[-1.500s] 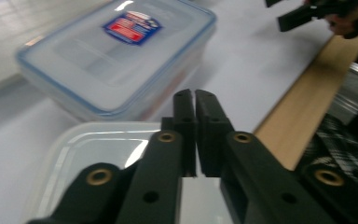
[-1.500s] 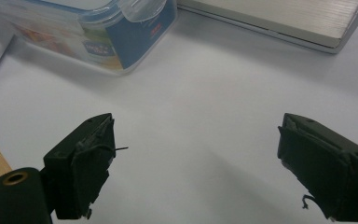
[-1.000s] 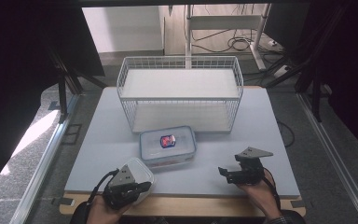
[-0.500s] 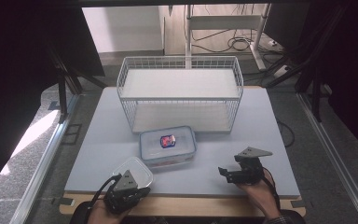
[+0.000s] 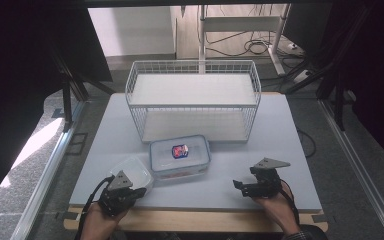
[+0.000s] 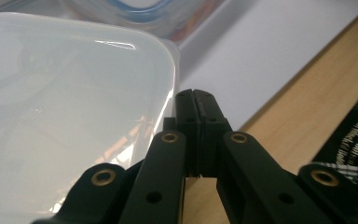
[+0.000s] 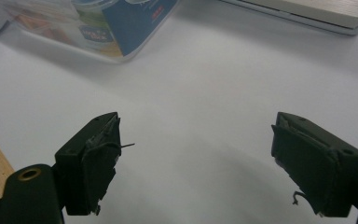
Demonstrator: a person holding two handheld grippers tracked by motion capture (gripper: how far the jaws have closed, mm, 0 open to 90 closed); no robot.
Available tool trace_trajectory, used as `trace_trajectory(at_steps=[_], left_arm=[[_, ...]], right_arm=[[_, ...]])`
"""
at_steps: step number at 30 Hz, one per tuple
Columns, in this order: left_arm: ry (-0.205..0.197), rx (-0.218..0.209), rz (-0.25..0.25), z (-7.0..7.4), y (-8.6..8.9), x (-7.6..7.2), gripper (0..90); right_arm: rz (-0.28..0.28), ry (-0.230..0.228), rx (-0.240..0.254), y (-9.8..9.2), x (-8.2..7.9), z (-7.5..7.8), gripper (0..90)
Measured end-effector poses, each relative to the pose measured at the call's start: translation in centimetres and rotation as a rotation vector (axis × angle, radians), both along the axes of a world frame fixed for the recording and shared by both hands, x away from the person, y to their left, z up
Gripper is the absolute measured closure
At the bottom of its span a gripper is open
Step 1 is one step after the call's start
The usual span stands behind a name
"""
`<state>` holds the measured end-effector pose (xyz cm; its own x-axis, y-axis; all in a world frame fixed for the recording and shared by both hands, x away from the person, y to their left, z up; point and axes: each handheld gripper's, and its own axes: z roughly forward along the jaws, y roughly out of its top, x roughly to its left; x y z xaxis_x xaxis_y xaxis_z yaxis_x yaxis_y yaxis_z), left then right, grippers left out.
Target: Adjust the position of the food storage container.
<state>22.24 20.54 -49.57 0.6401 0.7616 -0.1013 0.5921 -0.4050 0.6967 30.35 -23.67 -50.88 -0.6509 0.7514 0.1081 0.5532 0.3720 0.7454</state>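
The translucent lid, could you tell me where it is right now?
In the high view, the translucent lid lies front-left on the table, beside the clear container, at the left gripper.

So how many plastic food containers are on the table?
2: a clear blue-trimmed container in front of the wire rack, and a frosted container by the left gripper.
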Motion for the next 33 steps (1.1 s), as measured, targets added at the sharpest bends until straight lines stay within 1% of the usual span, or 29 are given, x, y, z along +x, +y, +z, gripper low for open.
trace_trajectory(at_steps=[1, 3, 6, 7, 8, 10, 12, 13, 15, 16, 17, 18, 20, 22, 23, 24, 26, 27, 28, 30, 31, 32, 33], left_arm=[[0.000, 0.000, 0.000, 0.0, 0.0, 0.0, 90.0], [0.002, -0.019, 0.003, -0.1, 0.5, 0.5, 90.0], [-0.003, -0.023, 0.013, -0.2, 0.7, 0.9, 90.0], [-0.009, -0.026, 0.021, -0.2, 1.0, 1.3, 90.0], [-0.009, -0.026, 0.021, -0.2, 1.0, 1.3, 90.0], [-0.015, -0.029, 0.029, -0.3, 1.4, 1.9, 90.0], [-0.017, -0.029, 0.034, -0.3, 1.6, 2.1, 90.0], [-0.025, -0.028, 0.043, -0.4, 2.0, 2.7, 90.0], [-0.028, -0.026, 0.045, -0.4, 2.3, 2.9, 90.0], [-0.033, -0.025, 0.058, -0.5, 2.7, 3.5, 90.0], [-0.033, -0.025, 0.058, -0.5, 2.7, 3.5, 90.0], [-0.038, -0.024, 0.069, -0.5, 3.1, 4.0, 90.0], [-0.043, -0.019, 0.080, -0.6, 3.5, 4.6, 90.0], [-0.046, -0.016, 0.085, -0.6, 3.6, 4.9, 90.0], [-0.047, -0.015, 0.088, -0.6, 3.8, 5.2, 90.0], [-0.050, -0.018, 0.100, -0.7, 4.1, 5.7, 90.0], [-0.053, -0.020, 0.106, -0.7, 4.3, 6.0, 90.0], [-0.051, -0.032, 0.117, -0.8, 4.5, 6.4, 90.0], [-0.051, -0.032, 0.117, -0.8, 4.5, 6.4, 90.0], [-0.062, -0.026, 0.141, -0.8, 4.5, 6.6, 90.0], [-0.062, -0.026, 0.141, -0.8, 4.5, 6.6, 90.0], [-0.079, 0.001, 0.162, -0.8, 4.0, 6.4, 90.0], [-0.079, 0.001, 0.162, -0.8, 4.0, 6.4, 90.0]], right_arm=[[0.000, 0.000, 0.000, 0.0, 0.0, 0.0, 16.3], [0.009, 0.002, 0.006, 0.0, 0.0, 0.0, 16.6], [0.012, 0.001, 0.007, 0.1, 0.0, 0.1, 16.7], [0.013, 0.000, 0.008, 0.1, 0.0, 0.1, 16.9], [0.013, 0.000, 0.008, 0.1, 0.0, 0.1, 16.9], [0.015, 0.001, 0.008, 0.1, 0.0, 0.1, 17.0], [0.016, 0.001, 0.008, 0.1, 0.0, 0.1, 17.2], [0.017, 0.001, 0.010, 0.1, 0.0, 0.1, 17.3], [0.022, 0.002, 0.011, 0.1, 0.0, 0.1, 17.3], [0.025, 0.002, 0.012, 0.2, 0.0, 0.1, 17.3], [0.025, 0.002, 0.012, 0.2, 0.0, 0.1, 17.3], [0.026, 0.003, 0.013, 0.2, 0.0, 0.1, 17.6], [0.027, 0.003, 0.013, 0.2, 0.0, 0.1, 17.9], [0.027, 0.005, 0.014, 0.2, 0.0, 0.1, 18.3], [0.027, 0.007, 0.016, 0.2, 0.0, 0.1, 19.0], [0.029, 0.017, 0.029, 0.2, 0.1, 0.1, 21.3], [0.032, 0.026, 0.036, 0.2, 0.1, 0.2, 23.5], [0.034, 0.028, 0.038, 0.2, 0.1, 0.2, 24.6], [0.036, 0.028, 0.039, 0.2, 0.1, 0.2, 25.5], [0.036, 0.027, 0.041, 0.3, 0.1, 0.3, 27.0], [0.036, 0.027, 0.041, 0.3, 0.1, 0.3, 27.0], [0.032, 0.025, 0.046, 0.3, 0.1, 0.4, 29.5], [0.032, 0.025, 0.046, 0.3, 0.1, 0.4, 29.5]])
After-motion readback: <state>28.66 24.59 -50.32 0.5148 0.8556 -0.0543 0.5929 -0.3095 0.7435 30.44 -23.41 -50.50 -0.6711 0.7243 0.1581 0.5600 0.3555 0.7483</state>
